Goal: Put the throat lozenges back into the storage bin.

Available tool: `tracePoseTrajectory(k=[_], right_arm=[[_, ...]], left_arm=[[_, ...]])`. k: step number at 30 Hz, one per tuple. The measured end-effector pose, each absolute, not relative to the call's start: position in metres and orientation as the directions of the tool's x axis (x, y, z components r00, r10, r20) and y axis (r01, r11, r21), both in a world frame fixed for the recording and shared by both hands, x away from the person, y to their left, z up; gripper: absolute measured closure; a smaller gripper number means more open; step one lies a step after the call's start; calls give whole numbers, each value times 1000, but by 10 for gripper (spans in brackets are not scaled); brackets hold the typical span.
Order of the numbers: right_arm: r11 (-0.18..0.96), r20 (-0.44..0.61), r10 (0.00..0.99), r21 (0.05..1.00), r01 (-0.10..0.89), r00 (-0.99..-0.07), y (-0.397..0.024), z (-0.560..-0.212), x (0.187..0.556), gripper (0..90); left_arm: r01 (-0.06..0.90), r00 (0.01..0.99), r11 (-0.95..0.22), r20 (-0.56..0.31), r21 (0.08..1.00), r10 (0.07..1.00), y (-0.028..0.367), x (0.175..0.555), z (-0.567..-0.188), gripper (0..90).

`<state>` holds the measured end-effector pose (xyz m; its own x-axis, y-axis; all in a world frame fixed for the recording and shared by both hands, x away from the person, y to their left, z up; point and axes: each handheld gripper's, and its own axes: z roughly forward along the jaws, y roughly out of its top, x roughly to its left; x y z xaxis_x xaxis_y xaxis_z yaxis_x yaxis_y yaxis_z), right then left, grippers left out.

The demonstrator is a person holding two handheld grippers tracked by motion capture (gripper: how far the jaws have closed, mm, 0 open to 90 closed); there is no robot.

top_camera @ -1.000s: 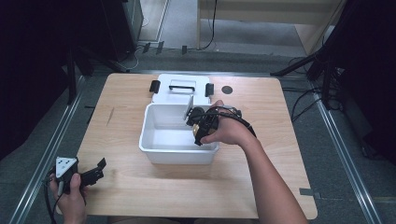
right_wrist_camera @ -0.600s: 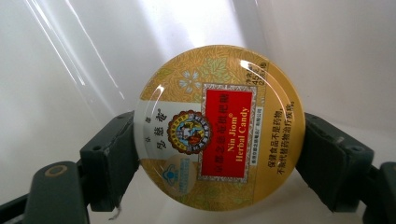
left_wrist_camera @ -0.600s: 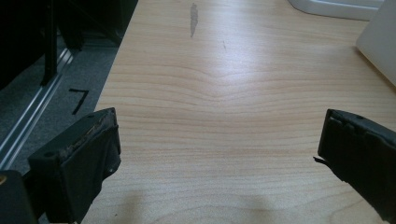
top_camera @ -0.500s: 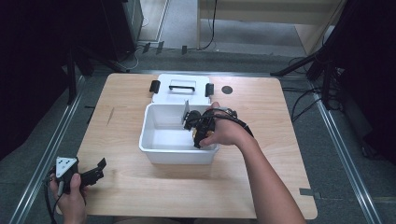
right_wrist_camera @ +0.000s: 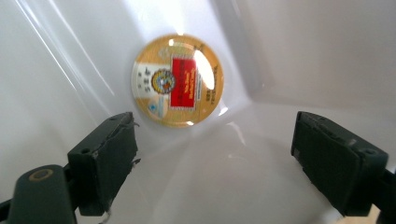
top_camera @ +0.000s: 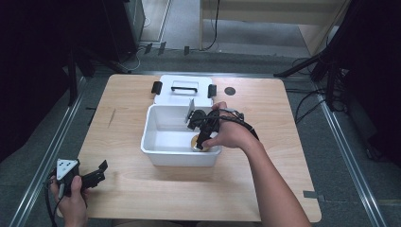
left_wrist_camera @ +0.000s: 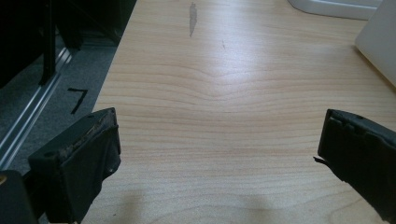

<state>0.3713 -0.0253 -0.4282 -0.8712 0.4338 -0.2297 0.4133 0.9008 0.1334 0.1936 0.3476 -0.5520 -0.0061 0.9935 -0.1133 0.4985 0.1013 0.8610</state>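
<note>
My right gripper's [right_wrist_camera: 212, 158] fingers [right_wrist_camera: 105, 156] hung wide over the tin [right_wrist_camera: 177, 80] in the bin's [top_camera: 156, 153] near right corner; so close to the walls, a grab could slip. Left gripper [left_wrist_camera: 219, 158] idled wide.

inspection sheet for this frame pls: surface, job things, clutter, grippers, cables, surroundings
Surface: wooden table, dark streak near its left edge.
Job's things: white bin, open; its lid lies flat behind it; round gold tin with a red label on the bin floor.
Clutter: black disc on the far right of the table.
Grippers: left gripper open over bare wood; right gripper open inside the bin, near the tin.
Cables: several on the floor at right.
Surroundings: grey floor, metal rails, dark equipment.
</note>
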Motion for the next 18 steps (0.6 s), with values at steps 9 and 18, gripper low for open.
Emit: tracePoseTrajectory(k=[9, 18], right_arm=[[836, -168, 521, 300, 460, -837, -34, -397, 364, 35], [781, -181, 579, 404, 477, -795, -53, -379, 356, 32]], left_arm=[[501, -5, 102, -115, 860, 993, 348, 194, -552, 0], [499, -5, 103, -116, 860, 993, 348, 194, -552, 0]])
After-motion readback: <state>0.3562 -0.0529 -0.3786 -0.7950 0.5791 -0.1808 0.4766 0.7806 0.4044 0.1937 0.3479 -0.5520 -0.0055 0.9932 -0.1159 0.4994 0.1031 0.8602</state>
